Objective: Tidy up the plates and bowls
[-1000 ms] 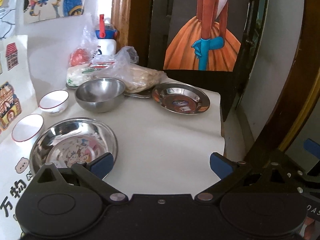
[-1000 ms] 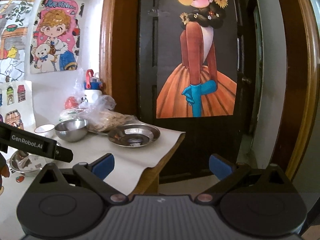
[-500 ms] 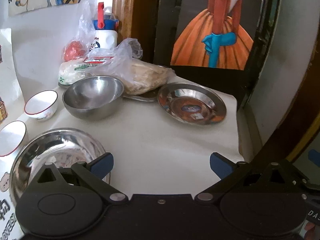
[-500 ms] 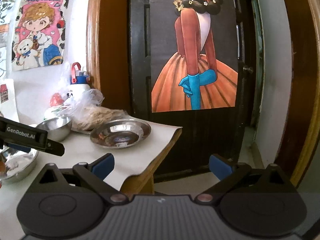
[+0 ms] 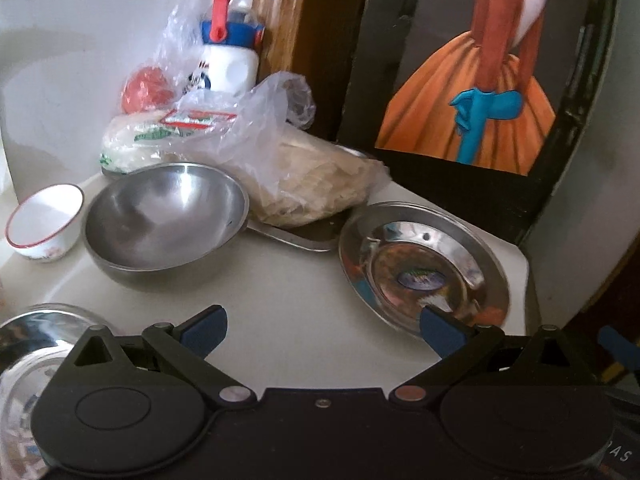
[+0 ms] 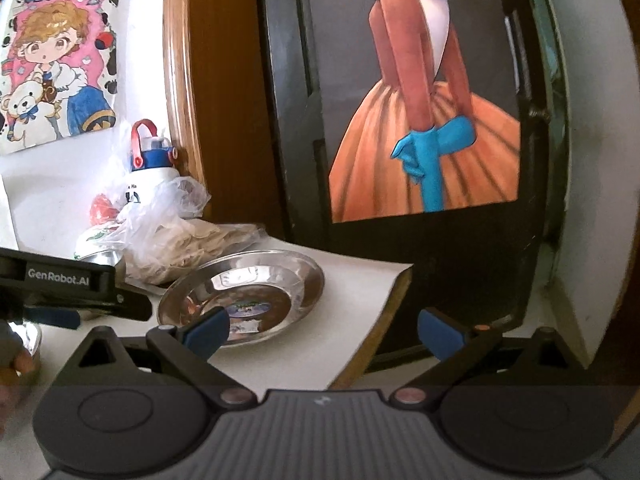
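A shallow steel plate (image 5: 424,268) with a cartoon print lies near the table's right corner. A deep steel bowl (image 5: 164,220) stands left of it, and a small white bowl with a red rim (image 5: 42,222) sits further left. Another steel plate (image 5: 28,360) shows at the lower left, partly behind my left gripper (image 5: 322,326), which is open and empty above the table, its right fingertip over the near rim of the printed plate. My right gripper (image 6: 322,332) is open and empty too, its left fingertip in front of the same plate (image 6: 244,296). The left gripper's body (image 6: 76,292) juts in from the left of the right wrist view.
A plastic bag of flat breads (image 5: 304,176) rests on a tray behind the dishes. A white bottle with a blue and red cap (image 5: 230,50) and a red object in a bag (image 5: 146,88) stand against the wall. A dark door with a poster (image 6: 424,128) lies beyond the table's right edge (image 6: 376,324).
Both grippers have moved forward toward the dishes. The printed plate and deep bowl now appear larger and closer, and the lower-left plate has slid mostly out of the left wrist view.
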A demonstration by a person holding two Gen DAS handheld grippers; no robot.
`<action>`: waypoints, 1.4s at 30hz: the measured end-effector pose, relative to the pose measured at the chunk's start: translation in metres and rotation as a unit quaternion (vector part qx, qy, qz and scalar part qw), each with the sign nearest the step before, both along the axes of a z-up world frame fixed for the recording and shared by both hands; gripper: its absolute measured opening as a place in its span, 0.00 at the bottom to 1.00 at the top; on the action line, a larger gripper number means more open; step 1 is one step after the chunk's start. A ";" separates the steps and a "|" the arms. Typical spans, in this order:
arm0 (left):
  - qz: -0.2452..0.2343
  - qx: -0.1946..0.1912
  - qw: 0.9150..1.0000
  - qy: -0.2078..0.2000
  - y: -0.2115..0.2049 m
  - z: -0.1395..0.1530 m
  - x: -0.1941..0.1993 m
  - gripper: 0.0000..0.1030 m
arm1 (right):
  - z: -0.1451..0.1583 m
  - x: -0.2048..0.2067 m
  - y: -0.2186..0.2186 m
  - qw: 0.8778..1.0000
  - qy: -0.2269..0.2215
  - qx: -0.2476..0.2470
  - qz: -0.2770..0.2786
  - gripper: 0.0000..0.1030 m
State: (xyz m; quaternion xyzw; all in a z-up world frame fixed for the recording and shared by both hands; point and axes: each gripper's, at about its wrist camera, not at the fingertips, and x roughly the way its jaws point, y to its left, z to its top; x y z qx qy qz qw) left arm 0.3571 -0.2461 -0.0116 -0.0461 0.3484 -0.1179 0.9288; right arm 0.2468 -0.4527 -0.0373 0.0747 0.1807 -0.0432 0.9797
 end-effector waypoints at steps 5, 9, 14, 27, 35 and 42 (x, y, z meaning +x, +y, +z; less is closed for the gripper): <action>0.013 -0.013 1.000 0.010 -0.002 -0.010 0.018 0.98 | -0.010 0.023 0.003 1.000 0.014 0.005 0.011 0.92; 0.013 -0.012 1.000 0.008 -0.006 -0.016 0.024 0.93 | -0.016 0.032 0.004 1.000 0.019 0.010 0.011 0.87; 0.008 -0.012 1.000 0.005 -0.008 -0.021 0.029 0.82 | -0.020 0.045 0.004 0.999 0.030 0.023 0.013 0.77; -0.013 -0.037 0.999 0.004 -0.011 -0.021 0.031 0.47 | -0.021 0.056 0.005 0.999 0.038 0.031 0.010 0.40; -0.030 -0.056 0.998 -0.002 -0.016 -0.020 0.028 0.21 | -0.022 0.057 0.007 0.999 0.036 0.034 0.009 0.30; -0.027 -0.058 0.998 0.002 -0.016 -0.020 0.026 0.19 | -0.023 0.051 0.007 0.999 0.033 0.041 0.005 0.28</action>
